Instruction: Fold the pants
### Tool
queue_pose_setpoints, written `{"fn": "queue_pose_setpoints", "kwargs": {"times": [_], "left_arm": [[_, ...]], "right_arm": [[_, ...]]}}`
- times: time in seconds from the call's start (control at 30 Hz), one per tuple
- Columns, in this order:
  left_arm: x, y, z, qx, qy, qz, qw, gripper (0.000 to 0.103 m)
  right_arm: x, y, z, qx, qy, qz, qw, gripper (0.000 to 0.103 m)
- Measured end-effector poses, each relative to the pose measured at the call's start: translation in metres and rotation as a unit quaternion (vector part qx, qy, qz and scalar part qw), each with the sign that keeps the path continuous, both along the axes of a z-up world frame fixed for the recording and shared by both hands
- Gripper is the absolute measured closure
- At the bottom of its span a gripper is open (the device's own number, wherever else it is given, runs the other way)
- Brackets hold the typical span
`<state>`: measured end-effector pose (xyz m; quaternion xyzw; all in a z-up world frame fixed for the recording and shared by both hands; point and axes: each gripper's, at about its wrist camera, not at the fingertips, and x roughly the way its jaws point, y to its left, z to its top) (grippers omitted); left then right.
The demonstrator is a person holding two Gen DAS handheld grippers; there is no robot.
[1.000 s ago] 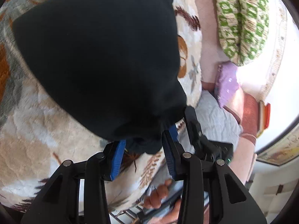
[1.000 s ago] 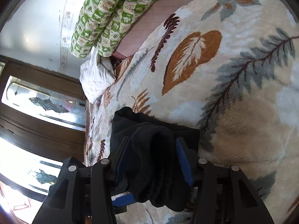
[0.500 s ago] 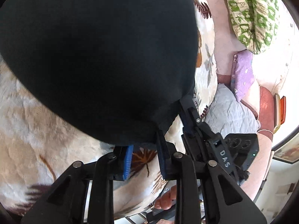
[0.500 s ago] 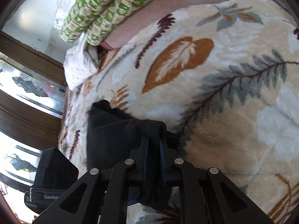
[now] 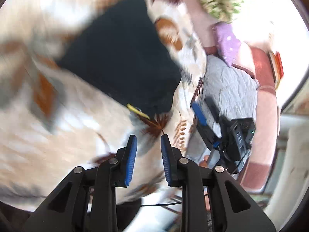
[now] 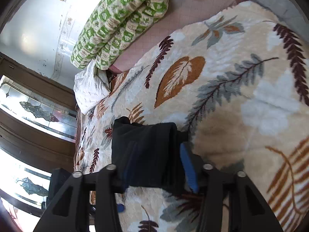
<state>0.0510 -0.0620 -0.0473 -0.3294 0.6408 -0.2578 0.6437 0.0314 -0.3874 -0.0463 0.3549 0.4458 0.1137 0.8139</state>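
The black pants lie folded in a compact bundle on the leaf-patterned blanket. The left wrist view is blurred by motion. My left gripper is open and empty, just short of the bundle's near corner. In the right wrist view the black pants lie between my right gripper's spread jaws, which do not press the cloth. The right gripper also shows in the left wrist view, off the bundle's right side.
A green patterned quilt lies rolled at the head of the bed. A white pillow sits by the window side. A grey quilted cushion and a purple cushion lie at the blanket's far edge.
Both grippers have opened and let go of the pants. The left gripper has drawn back from the bundle, which now lies on the blanket.
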Motion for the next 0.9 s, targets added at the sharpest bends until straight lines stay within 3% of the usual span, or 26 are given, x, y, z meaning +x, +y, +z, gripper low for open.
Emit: {"fn": "queue_pose_setpoints", "kwargs": {"times": [0.07,0.13,0.17,0.23,0.37,0.53,0.7,0.9], "left_arm": [[0.013,0.013,0.019,0.057,-0.054,-0.021,0.9967,0.072],[0.032,0.02,0.035,0.133,-0.109,-0.044,0.9842,0.059],[0.044,0.022,0.039,0.168,-0.13,-0.053,0.9756,0.059],[0.06,0.028,0.032,0.196,-0.141,-0.078,0.9673,0.054],[0.087,0.026,0.003,0.195,-0.102,-0.134,0.9662,0.054],[0.101,0.012,-0.008,0.205,-0.131,-0.184,0.9522,0.054],[0.109,-0.002,-0.016,0.221,-0.137,-0.225,0.9392,0.054],[0.114,-0.018,-0.03,0.224,-0.133,-0.252,0.932,0.054]], "right_arm": [[-0.011,0.001,0.001,0.011,0.002,-0.005,1.0,0.042],[-0.019,0.002,-0.004,0.03,0.009,-0.015,0.999,0.036],[-0.02,0.005,-0.007,0.035,0.013,-0.02,0.999,0.035],[-0.02,0.009,-0.019,0.039,0.026,-0.026,0.999,0.035],[-0.014,0.013,-0.039,0.048,0.042,-0.033,0.997,0.035],[0.0,0.018,-0.053,0.032,0.044,-0.01,0.998,0.031],[0.011,0.023,-0.064,0.047,0.037,0.017,0.998,0.029],[0.024,0.034,-0.076,0.05,0.043,0.041,0.997,0.028]]}}
